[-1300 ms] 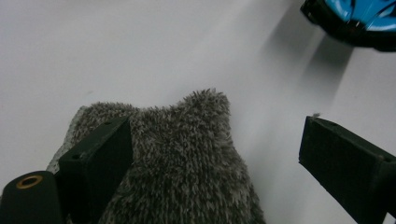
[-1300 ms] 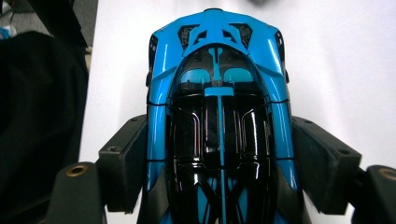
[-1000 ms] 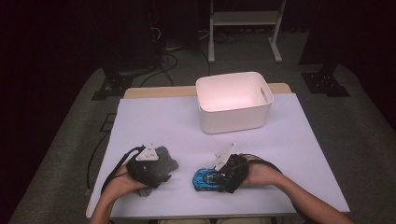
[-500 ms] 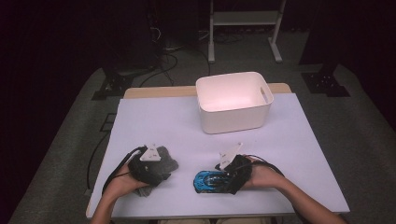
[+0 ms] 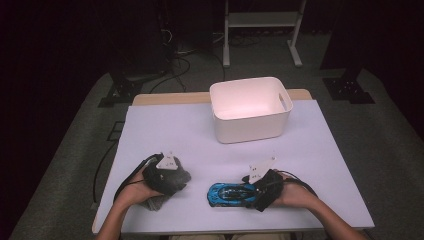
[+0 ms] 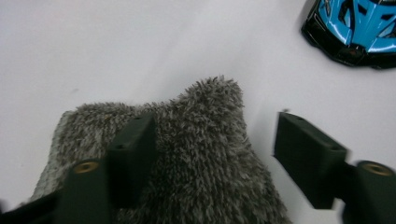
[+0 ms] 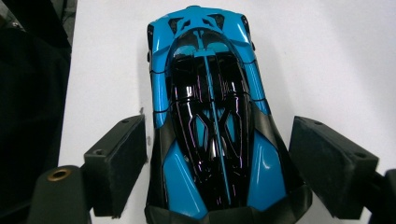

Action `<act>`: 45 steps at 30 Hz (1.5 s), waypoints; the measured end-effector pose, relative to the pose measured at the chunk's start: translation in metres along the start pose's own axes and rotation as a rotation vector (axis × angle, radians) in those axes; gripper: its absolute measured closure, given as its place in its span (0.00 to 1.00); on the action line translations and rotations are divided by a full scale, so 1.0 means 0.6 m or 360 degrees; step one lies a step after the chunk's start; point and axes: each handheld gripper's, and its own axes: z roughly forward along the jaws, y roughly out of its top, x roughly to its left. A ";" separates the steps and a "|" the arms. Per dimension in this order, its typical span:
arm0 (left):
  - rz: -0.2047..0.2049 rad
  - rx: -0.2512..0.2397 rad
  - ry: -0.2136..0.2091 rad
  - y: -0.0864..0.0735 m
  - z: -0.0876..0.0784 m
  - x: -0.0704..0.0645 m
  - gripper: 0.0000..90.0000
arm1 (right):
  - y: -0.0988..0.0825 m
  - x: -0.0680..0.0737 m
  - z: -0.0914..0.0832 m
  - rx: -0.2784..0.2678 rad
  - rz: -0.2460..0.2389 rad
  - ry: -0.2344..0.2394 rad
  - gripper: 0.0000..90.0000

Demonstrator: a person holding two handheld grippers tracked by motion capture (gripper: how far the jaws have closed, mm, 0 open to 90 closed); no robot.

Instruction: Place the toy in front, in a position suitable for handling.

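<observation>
A blue and black toy car (image 5: 227, 192) lies on the white table near its front edge, nose to the left. My right gripper (image 5: 253, 192) is at the car's rear. In the right gripper view its jaws stand either side of the car (image 7: 210, 116) with a gap on each side; this gripper (image 7: 219, 135) is open and has just been widening. My left gripper (image 5: 175, 180) sits on a grey fuzzy cloth (image 5: 184, 176) at the front left. One jaw rests on the cloth (image 6: 205, 140); the other is beyond its edge. The jaws of this gripper (image 6: 215, 140) have been closing; they are open.
A white plastic bin (image 5: 250, 127) stands at the back middle of the table (image 5: 175, 130), with nothing visible inside it. The car's nose (image 6: 359, 28) lies to the right of the cloth. A metal stand and cables are on the dark floor beyond the table.
My right gripper has drawn back to the right along the car, uncovering more of its body. The left hand and the cloth have stayed in place.
</observation>
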 end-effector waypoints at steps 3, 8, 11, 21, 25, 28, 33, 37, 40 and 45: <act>-0.0013 0.0019 0.0035 -0.004 0.004 0.002 0.50 | -0.001 0.002 0.005 -0.0006 -0.0007 -0.0026 0.21; -0.0060 -0.0002 0.0134 -0.009 0.007 0.001 0.75 | -0.010 0.004 0.015 -0.0057 0.0025 -0.0030 0.21; -0.0038 -0.0012 0.0125 -0.002 0.004 -0.005 0.85 | -0.016 0.003 0.019 -0.0061 -0.0007 -0.0037 0.20; 0.0130 -0.0153 -0.0210 0.078 0.026 -0.062 0.86 | -0.019 0.005 0.027 -0.0044 -0.0056 -0.0053 0.20; 0.0243 -0.0162 -0.0346 0.119 0.063 -0.103 0.85 | -0.020 0.006 0.028 -0.0059 -0.0044 -0.0060 0.20; 0.0251 -0.0172 -0.0369 0.126 0.066 -0.108 0.85 | -0.023 0.005 0.028 -0.0070 -0.0031 -0.0057 0.20; 0.0228 -0.0165 -0.0387 0.104 0.059 -0.104 0.85 | -0.024 0.005 0.028 -0.0079 -0.0024 -0.0047 0.20; 0.0210 -0.0123 -0.0359 0.076 0.043 -0.100 0.85 | -0.024 0.005 0.028 -0.0079 -0.0025 -0.0042 0.21; 0.0161 -0.0083 -0.0344 0.051 0.036 -0.096 0.84 | -0.024 0.005 0.028 -0.0082 -0.0023 -0.0041 0.21; 0.0103 -0.0130 -0.0401 0.045 0.032 -0.091 0.84 | -0.024 0.003 0.029 -0.0079 -0.0021 -0.0031 0.21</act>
